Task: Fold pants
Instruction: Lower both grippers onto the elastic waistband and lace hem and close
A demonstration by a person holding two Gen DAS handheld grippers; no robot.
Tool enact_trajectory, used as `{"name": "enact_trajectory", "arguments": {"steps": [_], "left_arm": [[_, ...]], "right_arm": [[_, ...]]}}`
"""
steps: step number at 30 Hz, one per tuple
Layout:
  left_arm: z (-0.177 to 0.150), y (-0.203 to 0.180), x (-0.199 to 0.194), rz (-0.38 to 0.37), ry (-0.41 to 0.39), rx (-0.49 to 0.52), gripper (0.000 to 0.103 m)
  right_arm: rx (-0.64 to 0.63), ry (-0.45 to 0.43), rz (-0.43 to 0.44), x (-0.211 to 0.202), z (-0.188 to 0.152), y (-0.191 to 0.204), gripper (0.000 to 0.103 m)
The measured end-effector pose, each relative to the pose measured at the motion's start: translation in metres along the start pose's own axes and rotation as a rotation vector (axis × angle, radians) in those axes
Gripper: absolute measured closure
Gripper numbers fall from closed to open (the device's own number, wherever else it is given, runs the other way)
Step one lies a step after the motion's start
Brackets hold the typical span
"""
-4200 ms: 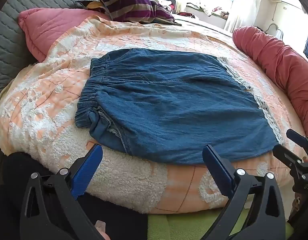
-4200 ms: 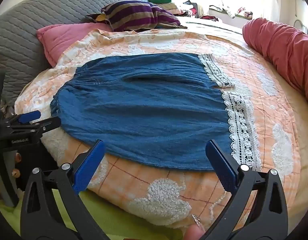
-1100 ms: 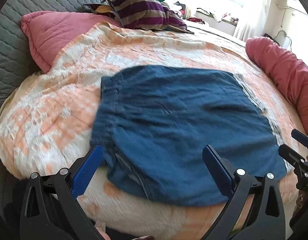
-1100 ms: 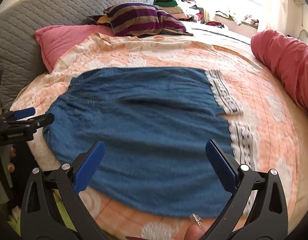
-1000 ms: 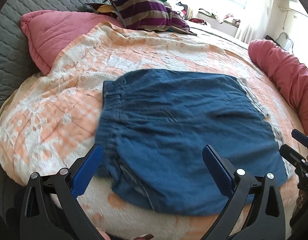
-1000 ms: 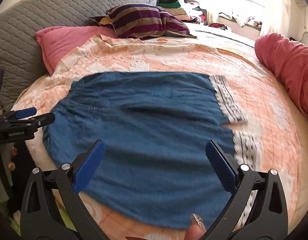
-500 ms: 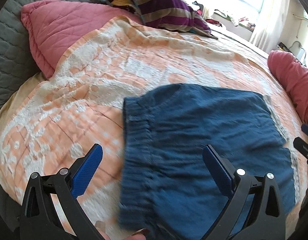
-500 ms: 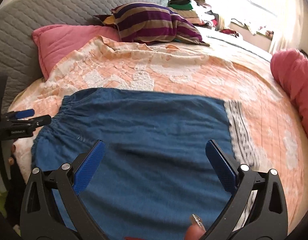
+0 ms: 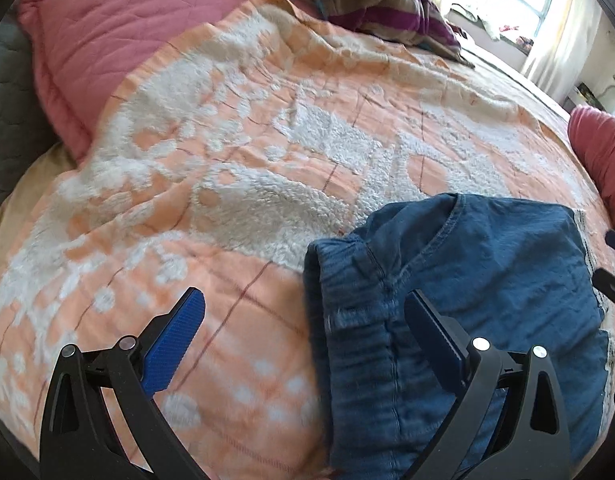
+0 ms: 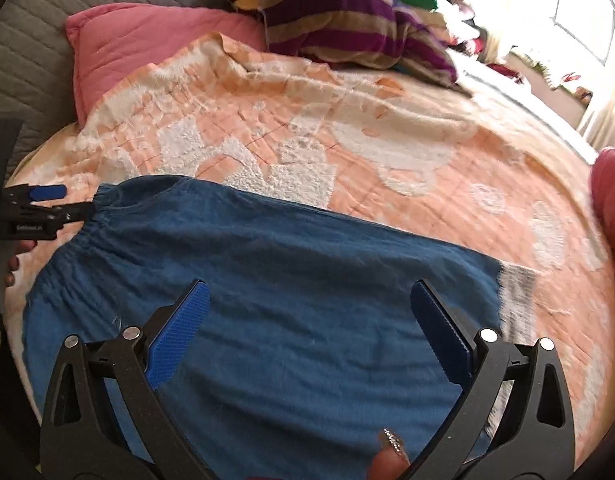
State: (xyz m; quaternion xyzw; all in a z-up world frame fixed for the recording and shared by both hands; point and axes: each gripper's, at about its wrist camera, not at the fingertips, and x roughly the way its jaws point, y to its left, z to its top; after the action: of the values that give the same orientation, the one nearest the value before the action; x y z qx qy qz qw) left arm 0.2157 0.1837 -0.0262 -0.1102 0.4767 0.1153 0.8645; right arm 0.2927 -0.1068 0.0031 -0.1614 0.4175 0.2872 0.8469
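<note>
From the left wrist view, the left tool [image 9: 303,316] hangs wide open over the bed, its blue pads apart and gripping nothing. The blue denim pants [image 9: 467,300] lie on the orange and white blanket [image 9: 227,140], low and to the right, with the gathered waistband between the two fingers. A pink pillow [image 9: 107,32] sits at the far left, a striped cushion [image 9: 379,4] beyond it.

From the right wrist view, the right tool [image 10: 307,312] is likewise spread open and empty, poised above the middle of the pants [image 10: 287,300]. The lace-trimmed hem [image 10: 517,296] lies right. The left tool [image 10: 47,204] shows at the waistband's edge.
</note>
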Motion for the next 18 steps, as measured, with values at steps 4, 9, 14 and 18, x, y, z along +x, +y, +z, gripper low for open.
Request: {"name": "enact_trajectory", "arguments": {"steps": [4, 9, 14, 18], "left_arm": [[0.011, -0.002, 0.026, -0.022, 0.044, 0.031, 0.004], [0.021, 0.003, 0.042, -0.054, 0.034, 0.009, 0.004], [0.022, -0.001, 0.046, -0.068, 0.021, 0.044, 0.029], [0.02, -0.011, 0.039, -0.088, -0.021, 0.098, 0.064]], "right_arm": [[-0.046, 0.028, -0.003, 0.026, 0.013, -0.002, 0.008], [-0.105, 0.074, 0.0, 0.057, 0.028, 0.0, 0.008], [-0.167, 0.115, -0.014, 0.079, 0.038, 0.006, 0.008], [-0.226, 0.122, -0.017, 0.091, 0.045, 0.015, 0.008]]}}
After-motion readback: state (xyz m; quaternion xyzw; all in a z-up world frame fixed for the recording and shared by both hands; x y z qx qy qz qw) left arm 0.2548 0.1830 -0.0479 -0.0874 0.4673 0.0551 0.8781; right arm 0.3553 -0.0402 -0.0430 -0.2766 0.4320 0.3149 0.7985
